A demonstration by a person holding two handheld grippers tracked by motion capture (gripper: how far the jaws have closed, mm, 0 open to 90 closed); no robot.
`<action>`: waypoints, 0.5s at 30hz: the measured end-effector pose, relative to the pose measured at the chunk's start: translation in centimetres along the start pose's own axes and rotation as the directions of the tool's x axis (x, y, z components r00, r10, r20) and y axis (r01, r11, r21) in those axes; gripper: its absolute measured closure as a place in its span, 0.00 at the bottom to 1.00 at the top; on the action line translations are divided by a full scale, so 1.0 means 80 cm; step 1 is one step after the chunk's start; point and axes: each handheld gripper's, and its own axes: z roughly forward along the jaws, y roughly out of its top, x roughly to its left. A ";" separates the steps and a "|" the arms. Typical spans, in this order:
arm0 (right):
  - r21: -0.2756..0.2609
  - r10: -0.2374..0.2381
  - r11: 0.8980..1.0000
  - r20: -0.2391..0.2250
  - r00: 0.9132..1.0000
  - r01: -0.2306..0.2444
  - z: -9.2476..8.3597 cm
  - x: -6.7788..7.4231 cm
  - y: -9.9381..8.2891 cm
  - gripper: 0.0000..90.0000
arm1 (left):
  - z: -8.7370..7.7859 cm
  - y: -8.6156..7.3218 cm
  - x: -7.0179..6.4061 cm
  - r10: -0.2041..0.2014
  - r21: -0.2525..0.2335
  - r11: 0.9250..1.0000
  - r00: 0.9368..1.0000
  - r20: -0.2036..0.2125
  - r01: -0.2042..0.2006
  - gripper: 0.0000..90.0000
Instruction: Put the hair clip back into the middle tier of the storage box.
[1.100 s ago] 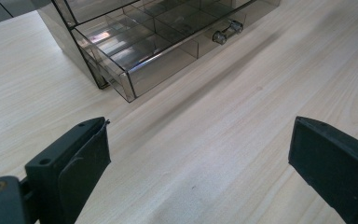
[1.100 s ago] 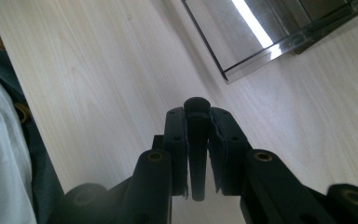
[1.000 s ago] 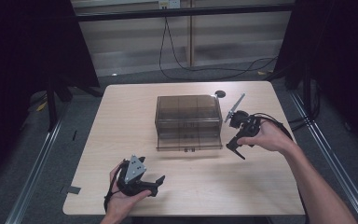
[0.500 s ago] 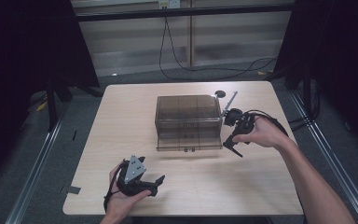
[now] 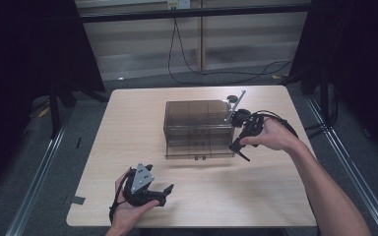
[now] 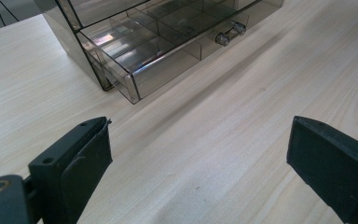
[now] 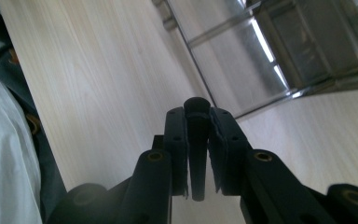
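Pale wooden counter (image 5: 275, 196): the right gripper (image 5: 239, 129), clenched on a thin black tool (image 7: 196, 140), sits at the clear drawer box's (image 5: 197, 123) right side, centre frame; the left gripper (image 5: 152, 191) waits released, lower left.

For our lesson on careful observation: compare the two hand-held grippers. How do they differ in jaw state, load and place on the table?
The left gripper has its jaws wide apart with nothing between them; the right gripper is clamped on a thin black tool handle. The left sits near the table's front edge, away from the smoky clear drawer box; the right is beside the box's right side. Both have black padded jaws.
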 end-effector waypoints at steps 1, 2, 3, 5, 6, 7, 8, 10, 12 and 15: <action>-0.020 -0.009 1.000 0.005 1.000 0.010 -0.003 -0.001 0.003 0.86 | 0.000 0.000 0.001 0.001 -0.002 1.000 1.000 0.001 -0.001 0.07; -0.020 -0.009 1.000 0.005 1.000 0.010 -0.003 -0.001 0.003 0.86 | 0.000 0.000 0.001 0.001 -0.002 1.000 1.000 0.001 -0.001 0.07; -0.039 -0.014 0.999 0.000 1.000 0.014 -0.005 -0.002 0.005 0.86 | -0.001 0.000 0.002 -0.001 0.000 1.000 1.000 -0.003 0.001 0.07; -0.039 -0.009 0.999 -0.006 1.000 0.009 -0.005 -0.002 0.007 0.86 | -0.001 0.000 0.001 -0.006 -0.003 1.000 1.000 -0.005 0.005 0.07; -0.044 -0.013 0.999 -0.002 1.000 0.012 -0.005 -0.002 0.008 0.86 | -0.001 0.000 0.001 -0.005 -0.002 1.000 1.000 -0.003 0.005 0.07; -0.044 -0.001 0.999 -0.005 1.000 0.000 -0.005 -0.001 0.010 0.86 | 0.000 0.000 0.001 -0.010 -0.005 1.000 1.000 -0.005 0.010 0.07; -0.042 -0.008 0.999 -0.013 1.000 0.007 -0.005 -0.001 0.012 0.86 | 0.000 0.000 0.001 -0.010 -0.005 1.000 1.000 -0.004 0.010 0.07; -0.045 -0.004 0.999 -0.021 1.000 0.003 -0.006 -0.001 0.015 0.86 | -0.001 0.000 0.002 -0.002 0.000 1.000 1.000 -0.003 0.002 0.07; -0.047 -0.007 0.999 -0.020 1.000 0.006 -0.005 0.000 0.018 0.86 | 0.000 0.000 0.002 -0.002 -0.003 1.000 1.000 -0.004 0.002 0.07; -0.041 -0.021 0.999 -0.024 0.999 0.020 -0.004 0.001 0.024 0.86 | 0.000 -0.001 0.001 -0.005 -0.005 1.000 1.000 -0.004 0.005 0.07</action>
